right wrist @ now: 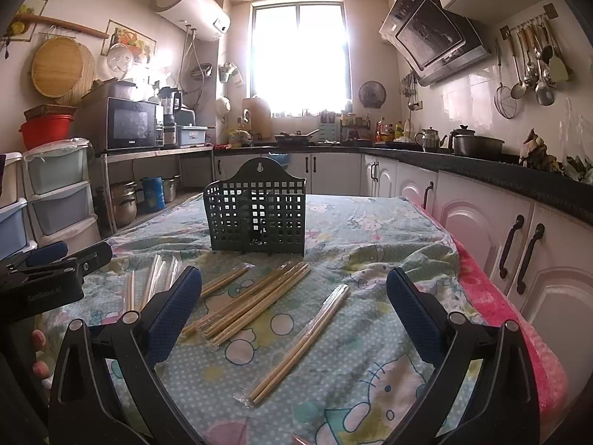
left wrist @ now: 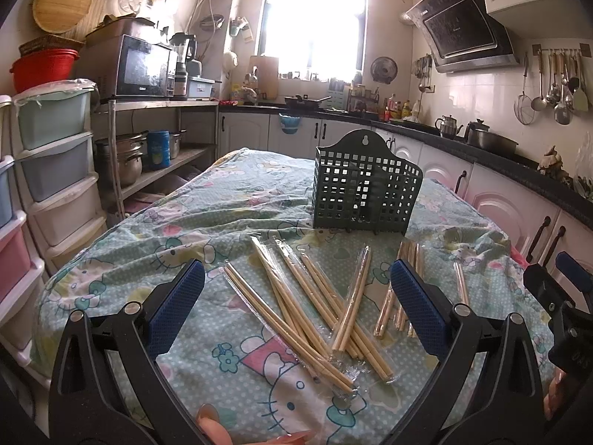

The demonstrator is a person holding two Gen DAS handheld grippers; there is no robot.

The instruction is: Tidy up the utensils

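Observation:
Several pairs of wooden chopsticks in clear wrappers [left wrist: 315, 307] lie scattered on a cartoon-print cloth, seen again as chopsticks [right wrist: 255, 300] in the right wrist view, with one wrapped pair [right wrist: 304, 337] lying apart. Behind them stands a dark green slotted utensil holder [left wrist: 365, 189], the same holder [right wrist: 257, 215] upright in the right wrist view. My left gripper [left wrist: 296, 289] is open above the near chopsticks, nothing between its blue pads. My right gripper [right wrist: 294, 293] is open too, hovering over the single pair.
The table cloth [left wrist: 207, 215] covers a table with a pink towel edge [right wrist: 511, 319] on the right. White cabinets [right wrist: 481, 215] run along the right, plastic drawers [left wrist: 55, 170] stand on the left. The other gripper [right wrist: 55, 270] shows at the left edge.

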